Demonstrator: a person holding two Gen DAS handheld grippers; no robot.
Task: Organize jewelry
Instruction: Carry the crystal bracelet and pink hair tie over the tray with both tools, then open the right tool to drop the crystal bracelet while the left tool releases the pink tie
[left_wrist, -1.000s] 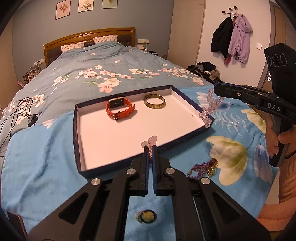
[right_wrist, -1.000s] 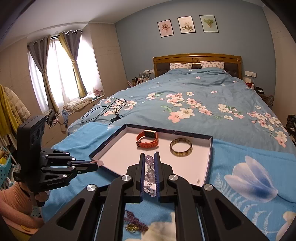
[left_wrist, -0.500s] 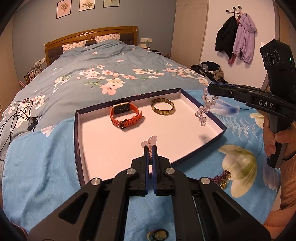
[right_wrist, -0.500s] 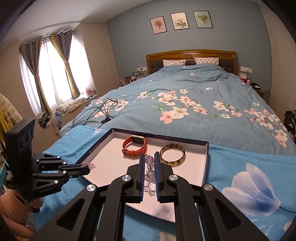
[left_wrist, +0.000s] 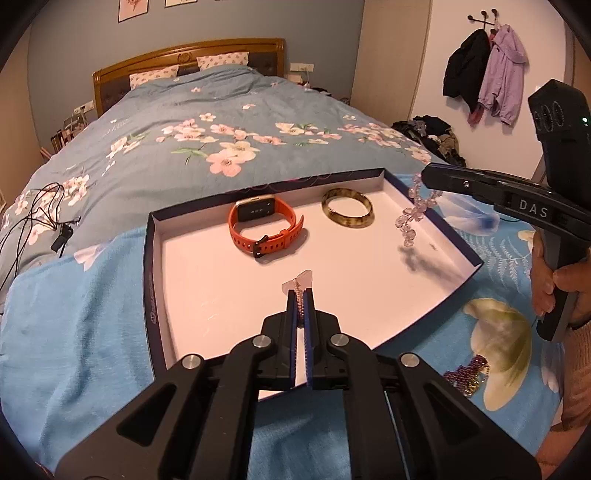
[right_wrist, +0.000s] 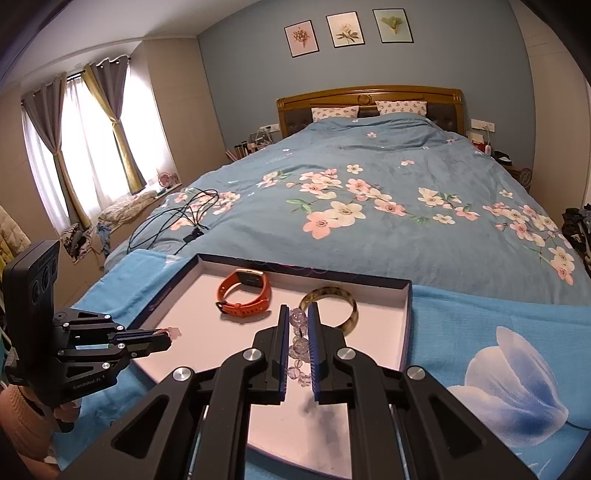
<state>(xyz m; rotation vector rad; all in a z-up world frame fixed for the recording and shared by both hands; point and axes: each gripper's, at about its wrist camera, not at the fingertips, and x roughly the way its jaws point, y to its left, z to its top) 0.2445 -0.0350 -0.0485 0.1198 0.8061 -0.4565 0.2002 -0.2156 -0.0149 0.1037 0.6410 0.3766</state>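
I am holding both tools over the shallow tray lying on the bed, where an orange watch and a bangle are resting. My right tool is clamping a clear bead bracelet dangling above the tray's right side. My left tool is pinching a thin pink chain tight above the tray's middle.

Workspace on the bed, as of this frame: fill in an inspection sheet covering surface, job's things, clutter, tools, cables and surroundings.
Surface: blue towel over a floral duvet.
Job's things: shallow box tray holds an orange watch and a mottled bangle, apart from each other.
Clutter: purple bead strand on the towel, outside the tray.
Tools: left tool shut on a thin chain with a pale charm; right tool shut on a clear bead bracelet that hangs over the tray.
Cables: black cable on the duvet.
Surroundings: headboard, curtains, hung coats.
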